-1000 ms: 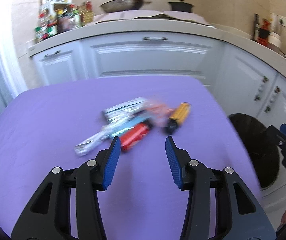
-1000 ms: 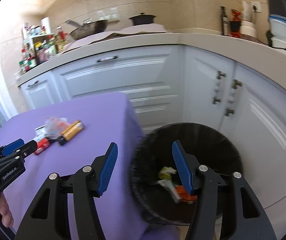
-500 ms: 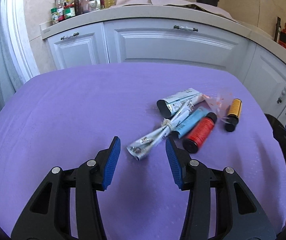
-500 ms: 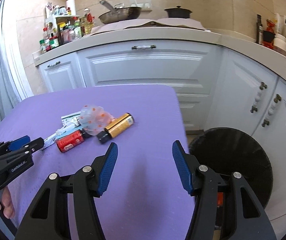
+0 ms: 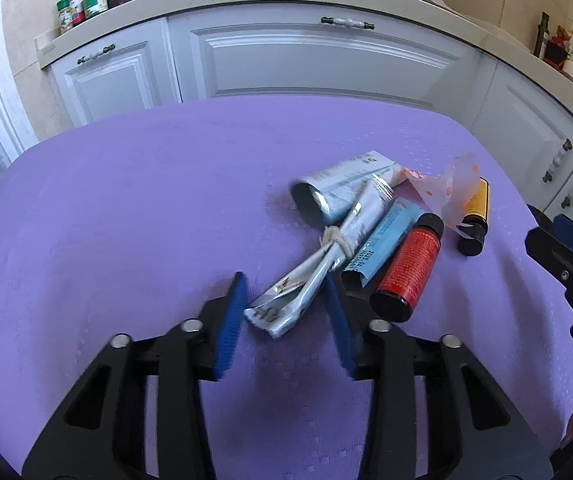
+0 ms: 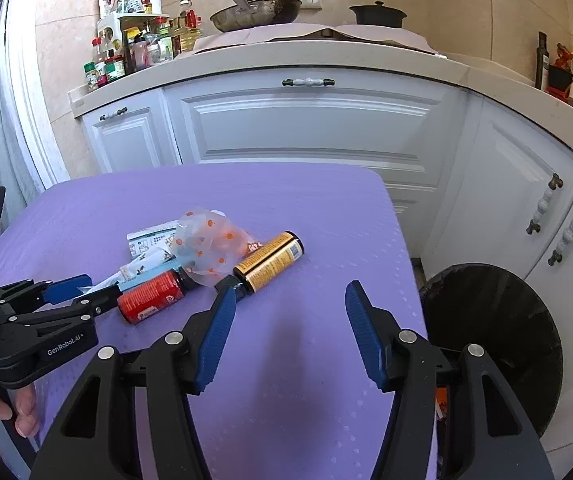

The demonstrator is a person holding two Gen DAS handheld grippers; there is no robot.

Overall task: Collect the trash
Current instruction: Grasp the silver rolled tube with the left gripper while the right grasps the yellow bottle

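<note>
Change: the left gripper (image 5: 286, 308) has come in over the trash pile, and its jaws have just been closing with the knotted silver wrapper (image 5: 310, 280) between them.
Left jaws: narrowed around the wrapper's near end, pads just beside it, not clearly pressing yet.
Meaning: a pinch looks close; lifting comes next.
Right jaws: the right gripper (image 6: 286, 328) is spread wide and empty, the yellow bottle (image 6: 270, 260) just beyond its left jaw.
Neighbours: the red bottle (image 5: 406, 268) and blue sachet (image 5: 382, 244) lie just outside the left gripper's right jaw and could be nudged.
Room: bare purple desk (image 5: 126, 220) left of the jaws; black bin (image 6: 498, 340) past the desk edge, right of the right jaws.
</note>
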